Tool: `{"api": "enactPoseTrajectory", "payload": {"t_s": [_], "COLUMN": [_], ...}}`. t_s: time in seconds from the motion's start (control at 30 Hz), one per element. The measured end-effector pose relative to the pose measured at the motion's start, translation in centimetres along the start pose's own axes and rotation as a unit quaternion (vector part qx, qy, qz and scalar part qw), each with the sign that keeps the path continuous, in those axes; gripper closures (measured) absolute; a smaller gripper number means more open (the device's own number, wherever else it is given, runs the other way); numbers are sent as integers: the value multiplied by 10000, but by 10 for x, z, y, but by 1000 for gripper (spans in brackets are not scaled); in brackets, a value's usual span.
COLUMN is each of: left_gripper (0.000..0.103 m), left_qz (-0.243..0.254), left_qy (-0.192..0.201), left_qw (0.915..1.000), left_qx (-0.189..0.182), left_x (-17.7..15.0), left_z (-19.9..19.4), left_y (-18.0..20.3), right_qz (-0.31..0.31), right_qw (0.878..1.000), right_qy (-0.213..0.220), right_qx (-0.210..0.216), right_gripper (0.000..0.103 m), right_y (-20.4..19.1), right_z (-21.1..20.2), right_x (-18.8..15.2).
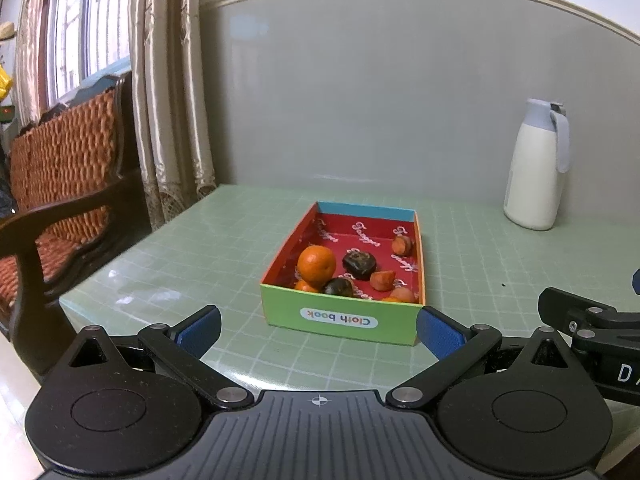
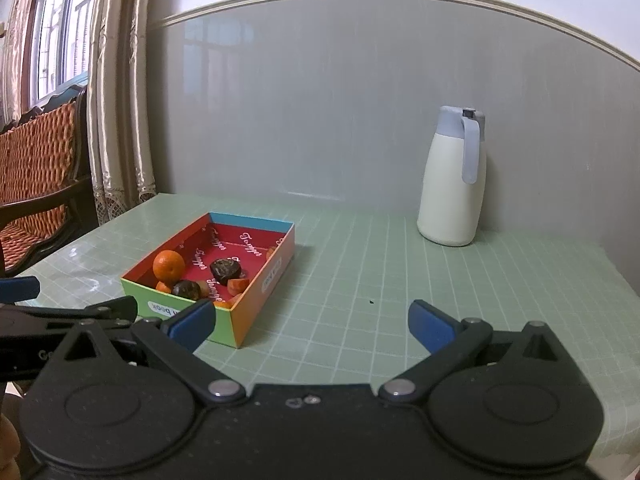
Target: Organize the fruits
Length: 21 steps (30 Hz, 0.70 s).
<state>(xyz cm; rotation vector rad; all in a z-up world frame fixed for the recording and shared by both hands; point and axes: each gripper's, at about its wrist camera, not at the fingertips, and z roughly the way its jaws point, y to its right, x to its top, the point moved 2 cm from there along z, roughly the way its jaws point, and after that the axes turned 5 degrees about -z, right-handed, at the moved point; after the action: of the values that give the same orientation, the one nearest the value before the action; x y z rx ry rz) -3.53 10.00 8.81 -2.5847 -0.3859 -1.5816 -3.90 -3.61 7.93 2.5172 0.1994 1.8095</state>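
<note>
Hovering with jaws spread and empty, the left gripper (image 1: 318, 330) faces the box (image 1: 340, 322) on the green tabletop (image 1: 480, 264); the right gripper (image 2: 310, 322), equally spread, sits beside it. Approaching from above should clear the walls. Inside lie an orange (image 1: 316, 263), two dark fruits (image 1: 359, 265) and small orange pieces (image 1: 382, 280).

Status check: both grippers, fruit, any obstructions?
Left gripper open, empty; right gripper open, empty. Fruit all in the box, big orange at its left. Nothing blocking; jug stands well clear.
</note>
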Motion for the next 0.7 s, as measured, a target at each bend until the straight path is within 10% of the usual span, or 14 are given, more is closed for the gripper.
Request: {"api": "enactPoseTrajectory", "payload": {"t_s": [0.7], "left_gripper": [0], "left_qz": [6], "left_qy": [-82], "left_qw": [10000], "left_qx": [-20], "left_x": [-3], "left_z": [6], "left_y": [2], "right_qz": [-4], "right_qw": [10000], "right_qy": [4], "right_qx": [-2], "right_gripper": [0], "right_y": [0], "right_z": [0], "right_x": [0]}}
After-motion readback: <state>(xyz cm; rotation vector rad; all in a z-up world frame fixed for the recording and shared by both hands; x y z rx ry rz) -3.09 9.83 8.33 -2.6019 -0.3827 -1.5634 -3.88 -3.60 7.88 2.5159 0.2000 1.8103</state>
